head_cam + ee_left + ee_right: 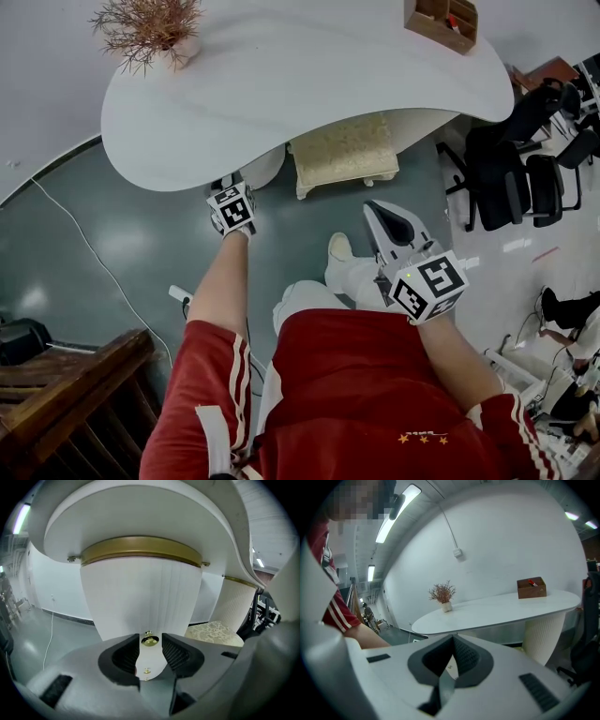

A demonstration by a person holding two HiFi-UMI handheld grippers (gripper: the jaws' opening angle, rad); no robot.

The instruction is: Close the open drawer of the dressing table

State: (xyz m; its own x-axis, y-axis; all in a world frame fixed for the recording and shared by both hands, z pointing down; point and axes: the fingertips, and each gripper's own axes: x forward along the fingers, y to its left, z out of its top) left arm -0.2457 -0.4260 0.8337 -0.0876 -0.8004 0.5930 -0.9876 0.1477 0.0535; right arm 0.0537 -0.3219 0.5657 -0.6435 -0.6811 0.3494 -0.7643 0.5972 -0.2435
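Left claw (151, 638) released, jaws apart either side of gold knob (150, 642) on drawer front (140, 592), dead ahead under desk (281, 84). Right claw (453, 638) clenched, empty, well apart, nearer.

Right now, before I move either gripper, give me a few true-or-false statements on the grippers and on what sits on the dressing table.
1. The left gripper has its jaws apart, with the brass knob between their tips. True.
2. The right gripper is clamped on a stool leg. False: its jaws meet at the tips with nothing between them, and it is held back from the table.
3. The dried plant stands at the left end of the tabletop in the head view. True.
4. The wooden box sits on the floor. False: it is on the tabletop, at the right end.
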